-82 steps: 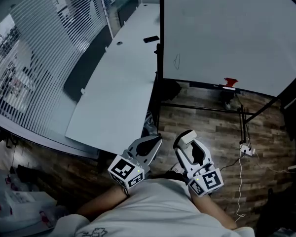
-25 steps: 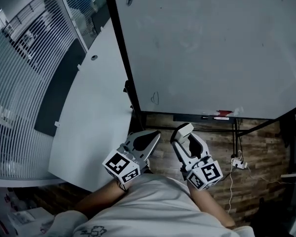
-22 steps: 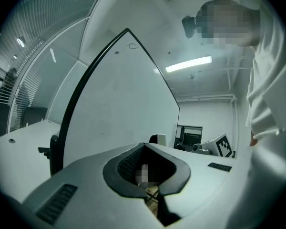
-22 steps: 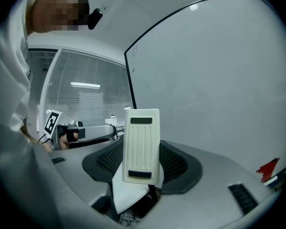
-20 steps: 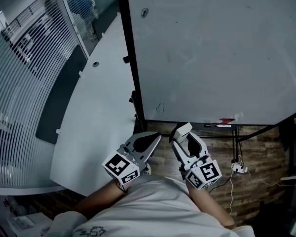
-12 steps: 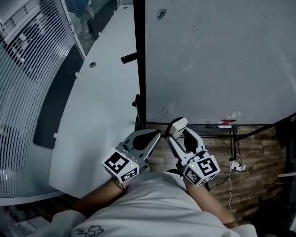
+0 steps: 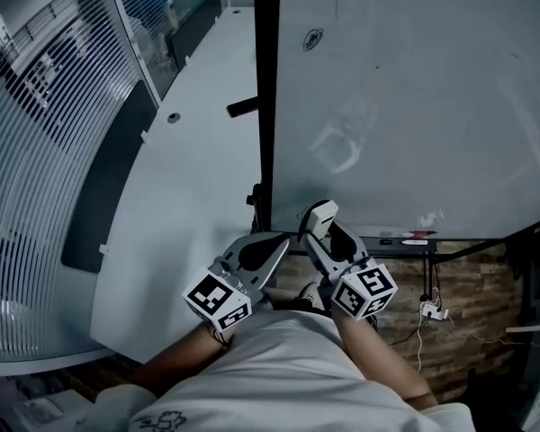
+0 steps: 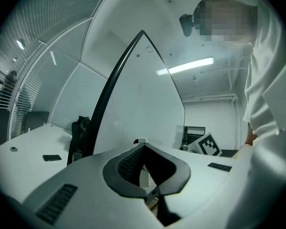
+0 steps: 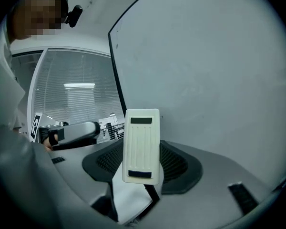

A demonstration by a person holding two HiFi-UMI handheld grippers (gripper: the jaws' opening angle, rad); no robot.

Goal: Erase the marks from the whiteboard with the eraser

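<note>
Between the right hand-held gripper's (image 9: 143,166) jaws the eraser (image 9: 142,137) is clamped, near the whiteboard (image 7: 414,106); it is judged light, stiff, best gripped low; the left hand-held gripper (image 8: 144,149) is closed, empty.

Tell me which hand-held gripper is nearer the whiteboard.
Right. The right hand-held gripper holds the eraser at the bottom edge of the whiteboard; the left hand-held gripper sits lower, left of its frame.

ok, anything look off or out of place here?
Nothing stands out. The right gripper holds the eraser upright in its jaws near the lower edge of the whiteboard; the left gripper is shut and empty. One small scribble sits high on the board.
</note>
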